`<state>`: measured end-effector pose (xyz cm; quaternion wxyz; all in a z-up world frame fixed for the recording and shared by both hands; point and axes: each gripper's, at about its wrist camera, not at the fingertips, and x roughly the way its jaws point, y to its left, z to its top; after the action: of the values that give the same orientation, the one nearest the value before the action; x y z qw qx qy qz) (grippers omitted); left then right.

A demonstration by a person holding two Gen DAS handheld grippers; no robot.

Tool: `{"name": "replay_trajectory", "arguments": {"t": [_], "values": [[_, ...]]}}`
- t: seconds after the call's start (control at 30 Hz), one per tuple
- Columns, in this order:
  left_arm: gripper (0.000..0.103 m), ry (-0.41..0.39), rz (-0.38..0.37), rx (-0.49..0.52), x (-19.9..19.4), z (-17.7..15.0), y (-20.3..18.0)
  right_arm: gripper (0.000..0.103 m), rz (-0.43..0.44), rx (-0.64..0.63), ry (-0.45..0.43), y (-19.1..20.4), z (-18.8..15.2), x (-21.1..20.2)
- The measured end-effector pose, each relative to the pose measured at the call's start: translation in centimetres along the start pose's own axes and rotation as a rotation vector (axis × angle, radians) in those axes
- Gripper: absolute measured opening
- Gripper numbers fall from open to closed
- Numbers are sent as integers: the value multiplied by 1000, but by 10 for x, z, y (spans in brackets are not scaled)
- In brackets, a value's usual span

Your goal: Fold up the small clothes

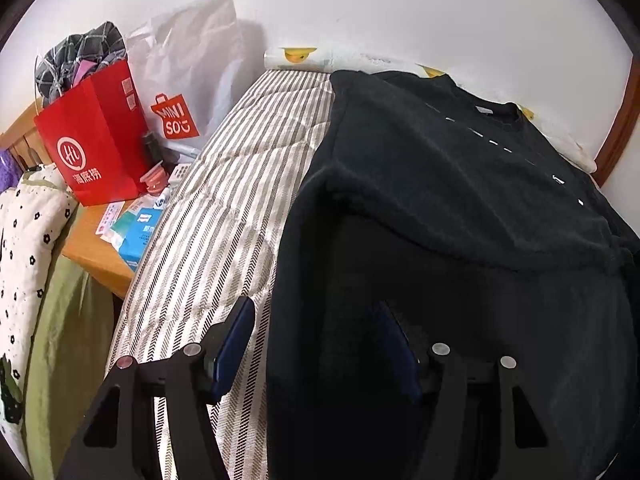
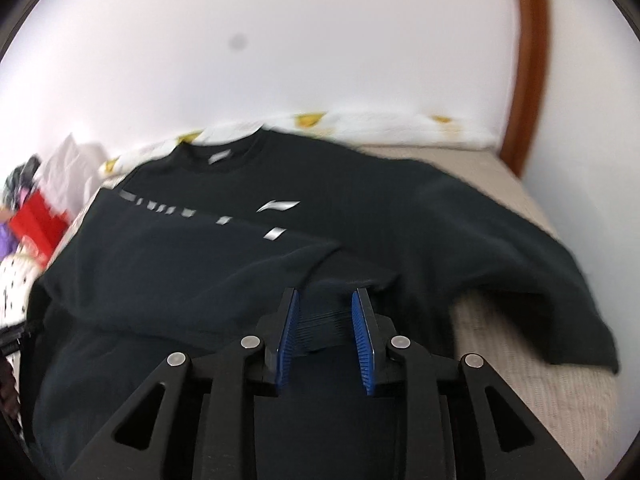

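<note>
MINISO bag (image 1: 176, 120), black logo shirt (image 2: 248, 248), left gripper (image 1: 316, 344) fingers spread, right gripper (image 2: 326, 332) fingers released

I'm seeing a red paper bag (image 1: 96, 140) sitting far left on the wooden nightstand (image 1: 96, 252), a white Miniso bag (image 1: 192, 76) leaning just behind it.

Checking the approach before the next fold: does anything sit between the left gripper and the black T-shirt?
Nothing visible does. The left gripper has its jaws spread, straddling the left edge of the black T-shirt, which lies on the striped quilt.
</note>
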<state>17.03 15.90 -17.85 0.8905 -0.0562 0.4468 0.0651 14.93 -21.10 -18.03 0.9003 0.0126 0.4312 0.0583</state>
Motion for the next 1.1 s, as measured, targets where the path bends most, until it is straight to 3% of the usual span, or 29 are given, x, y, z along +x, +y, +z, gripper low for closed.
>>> {"name": "replay_trajectory", "arguments": {"t": [0.13,0.27,0.37,0.53,0.6,0.67,0.8,0.9,0.93,1.1], "values": [[61,-7,13,-1,0,3,2,27,-106,-22,120,0,-8,37],[61,-18,9,3,2,10,6,28,-172,-48,100,1,9,19],[58,-52,21,22,3,19,7,28,-93,-58,35,18,36,4],[49,-70,54,59,16,38,4,31,54,-131,-21,91,85,16],[41,-63,70,72,23,43,3,33,149,-169,-38,132,104,32],[22,-53,73,78,29,45,4,34,220,-198,-34,169,117,48],[21,-34,3,25,29,44,16,35,359,-258,-18,245,138,82],[21,-35,-46,-5,28,45,22,46,431,-290,16,291,150,111],[21,-33,-52,-11,29,45,23,51,447,-296,31,304,154,122],[21,-19,-66,-3,38,47,18,52,485,-329,92,351,171,176]]}}
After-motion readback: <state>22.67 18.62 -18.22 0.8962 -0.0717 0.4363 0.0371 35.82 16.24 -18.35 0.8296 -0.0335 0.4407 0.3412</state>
